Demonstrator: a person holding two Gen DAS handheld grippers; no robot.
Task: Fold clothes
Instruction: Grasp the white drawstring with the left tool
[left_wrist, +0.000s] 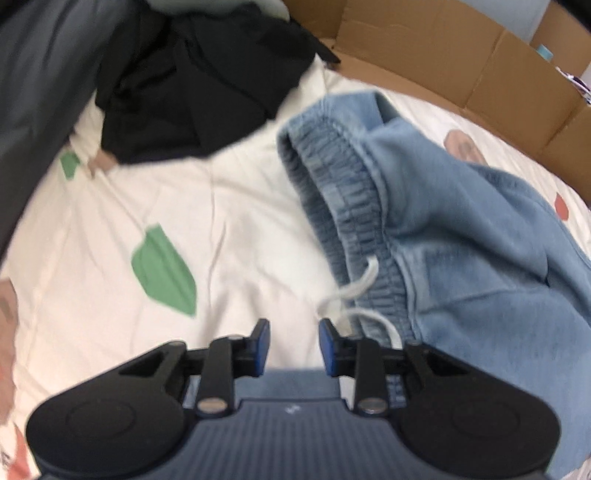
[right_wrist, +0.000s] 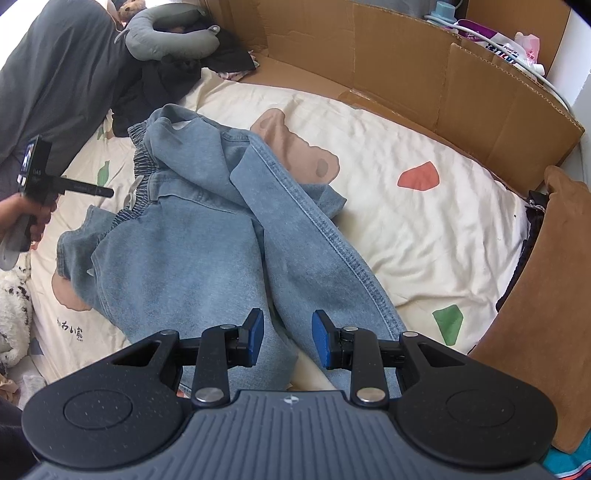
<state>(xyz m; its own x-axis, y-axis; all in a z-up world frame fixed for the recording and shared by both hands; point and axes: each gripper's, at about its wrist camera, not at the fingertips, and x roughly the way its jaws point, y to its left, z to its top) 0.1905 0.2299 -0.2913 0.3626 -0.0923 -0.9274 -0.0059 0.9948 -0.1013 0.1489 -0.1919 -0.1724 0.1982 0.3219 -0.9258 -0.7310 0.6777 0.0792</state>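
The left gripper (left_wrist: 293, 345) points steeply down at the sheet (left_wrist: 229, 221), just left of the jeans' elastic waistband (left_wrist: 343, 199). Its jaws stand apart and grasp nothing; the white drawstring (left_wrist: 364, 284) lies just beyond the right finger. The right gripper (right_wrist: 288, 341) hangs over the trouser legs, jaws likewise apart with denim below them but not pinched.

The light blue jeans (right_wrist: 207, 254) lie crumpled on the sheet, waistband toward the left gripper, one leg folded diagonally across the other. The sheet is cream with green, red and brown shapes.

A black garment (left_wrist: 192, 85) lies beyond the waistband. A cardboard wall (right_wrist: 424, 70) borders the far side of the bed. A grey neck pillow (right_wrist: 162, 33) rests at the far left.
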